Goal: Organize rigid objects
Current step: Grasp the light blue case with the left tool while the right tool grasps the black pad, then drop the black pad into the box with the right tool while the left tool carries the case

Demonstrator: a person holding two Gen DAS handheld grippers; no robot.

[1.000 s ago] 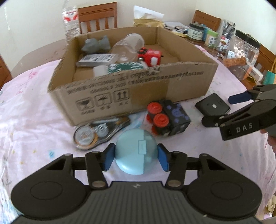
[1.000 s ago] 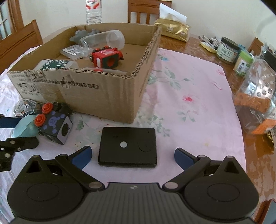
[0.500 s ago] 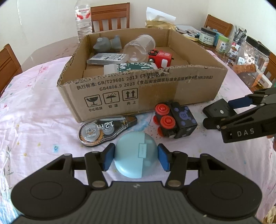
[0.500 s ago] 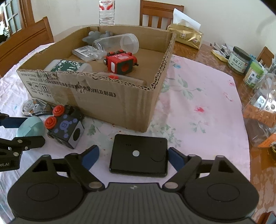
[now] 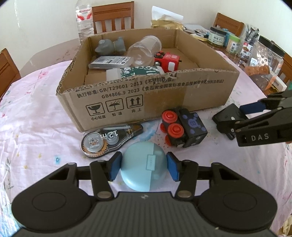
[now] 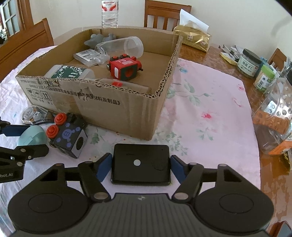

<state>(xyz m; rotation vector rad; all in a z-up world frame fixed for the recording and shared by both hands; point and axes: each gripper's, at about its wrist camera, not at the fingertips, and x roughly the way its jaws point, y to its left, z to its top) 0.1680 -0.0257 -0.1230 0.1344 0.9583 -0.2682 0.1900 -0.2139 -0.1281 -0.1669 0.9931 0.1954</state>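
My left gripper (image 5: 144, 167) is shut on a light blue round case (image 5: 144, 175), which rests low over the pink tablecloth. A flat black square box (image 6: 140, 165) lies on the cloth between the fingers of my right gripper (image 6: 140, 164). Its jaws are closing, and the blue pads (image 6: 105, 165) stand right at the box's two sides. The same box (image 5: 226, 118) shows at the right of the left wrist view. A black cube with red knobs (image 5: 182, 129) and a clear correction-tape dispenser (image 5: 109, 140) lie in front of the cardboard box (image 5: 146, 94).
The cardboard box (image 6: 116, 109) holds a red cube (image 6: 126, 69), a clear jar (image 6: 120, 45), a green-and-white bottle, a flat pack and a grey figure. Jars and packets (image 6: 270, 113) crowd the table's right side. Chairs, a water bottle (image 6: 109, 12) and a tissue pack stand behind.
The right gripper's fingers have closed in from wide open to the black box's sides. The left gripper keeps its hold on the blue case. Both views have tilted slightly.
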